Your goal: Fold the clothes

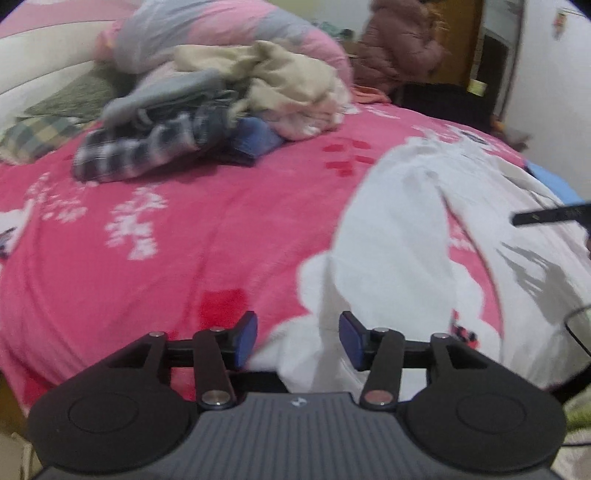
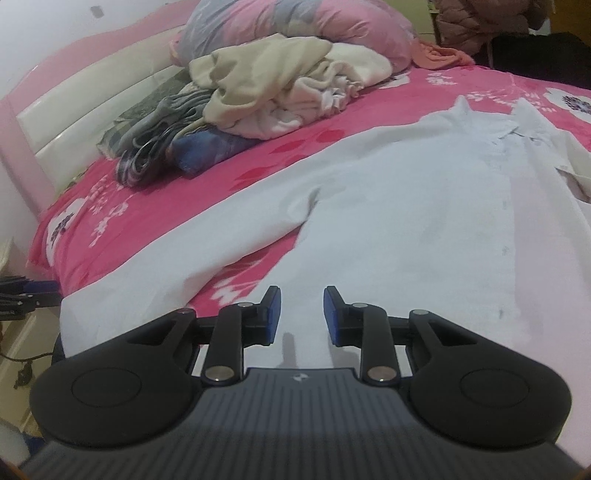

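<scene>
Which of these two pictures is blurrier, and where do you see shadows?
Left wrist view: smeared by motion, worst on the clothes pile; a jagged grey shadow lies on the white shirt. Right wrist view: sharper, with the right gripper casting thin finger shadows onto the shirt; both bulge from fisheye.

A bed fills the room, covered by a bright pink blanket (image 2: 155, 206) printed with white flowers. Behind it runs a pink-and-cream padded headboard (image 2: 85, 107) against a pale wall (image 2: 48, 29). A rolled pink-and-grey quilt (image 1: 221, 26) lies by the pillows (one green-checked). A brownish padded jacket (image 1: 399, 48) hangs near a wooden door (image 1: 461, 40).
</scene>
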`<control>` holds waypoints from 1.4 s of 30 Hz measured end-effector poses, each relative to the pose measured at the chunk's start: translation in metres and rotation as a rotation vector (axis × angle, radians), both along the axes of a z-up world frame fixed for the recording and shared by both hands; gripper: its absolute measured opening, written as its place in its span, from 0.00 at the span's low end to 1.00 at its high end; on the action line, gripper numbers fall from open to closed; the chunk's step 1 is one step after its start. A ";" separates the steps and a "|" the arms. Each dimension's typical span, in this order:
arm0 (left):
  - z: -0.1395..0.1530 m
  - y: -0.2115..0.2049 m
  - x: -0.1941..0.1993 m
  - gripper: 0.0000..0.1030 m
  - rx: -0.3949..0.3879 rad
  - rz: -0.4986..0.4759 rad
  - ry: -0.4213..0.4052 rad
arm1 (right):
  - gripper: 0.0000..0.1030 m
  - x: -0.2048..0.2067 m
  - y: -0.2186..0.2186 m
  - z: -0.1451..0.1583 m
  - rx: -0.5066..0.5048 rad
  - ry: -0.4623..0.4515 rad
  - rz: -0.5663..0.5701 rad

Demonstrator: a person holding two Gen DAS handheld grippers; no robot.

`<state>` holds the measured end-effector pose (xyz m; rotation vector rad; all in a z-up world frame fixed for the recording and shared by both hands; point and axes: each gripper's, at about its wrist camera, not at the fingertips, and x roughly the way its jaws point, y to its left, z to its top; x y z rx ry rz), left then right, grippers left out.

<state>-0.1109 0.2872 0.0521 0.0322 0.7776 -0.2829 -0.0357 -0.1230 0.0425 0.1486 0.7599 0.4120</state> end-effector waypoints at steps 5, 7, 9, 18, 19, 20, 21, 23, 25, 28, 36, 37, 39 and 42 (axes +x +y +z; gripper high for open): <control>-0.019 -0.006 0.002 0.50 0.007 -0.068 0.046 | 0.24 -0.001 0.011 0.001 -0.007 0.002 0.023; -0.020 -0.002 0.004 0.50 -0.001 -0.074 0.042 | 0.24 -0.001 0.014 0.000 -0.005 0.007 0.025; -0.017 0.000 0.004 0.49 -0.015 -0.098 0.025 | 0.24 -0.003 0.016 -0.001 -0.005 0.011 0.029; -0.015 -0.014 0.015 0.49 -0.028 -0.253 0.046 | 0.25 -0.010 0.022 -0.002 0.005 0.020 0.050; -0.018 -0.015 0.018 0.49 -0.030 -0.262 0.068 | 0.25 -0.010 0.024 -0.002 0.005 0.019 0.053; -0.023 -0.015 0.021 0.48 -0.033 -0.267 0.094 | 0.25 -0.011 0.025 -0.002 0.006 0.018 0.056; -0.026 -0.014 0.025 0.46 -0.044 -0.266 0.124 | 0.25 -0.011 0.026 -0.002 0.008 0.019 0.059; -0.033 -0.011 0.032 0.04 -0.083 -0.266 0.190 | 0.26 -0.011 0.028 -0.002 0.010 0.020 0.065; -0.030 -0.004 0.037 0.04 -0.146 -0.248 0.213 | 0.26 -0.011 0.029 -0.004 0.008 0.024 0.069; -0.006 0.017 0.046 0.04 -0.252 -0.210 0.176 | 0.27 -0.011 0.030 -0.005 0.002 0.033 0.066; 0.035 0.078 0.093 0.04 -0.265 -0.055 0.151 | 0.28 -0.010 0.027 -0.007 0.006 0.035 0.048; 0.031 0.083 0.099 0.04 -0.259 -0.041 0.180 | 0.28 -0.009 0.027 -0.008 0.008 0.038 0.046; 0.024 0.093 0.112 0.04 -0.263 -0.019 0.226 | 0.28 -0.008 0.025 -0.011 0.010 0.047 0.042; 0.016 0.104 0.127 0.04 -0.278 -0.013 0.270 | 0.28 -0.006 0.024 -0.013 0.008 0.056 0.039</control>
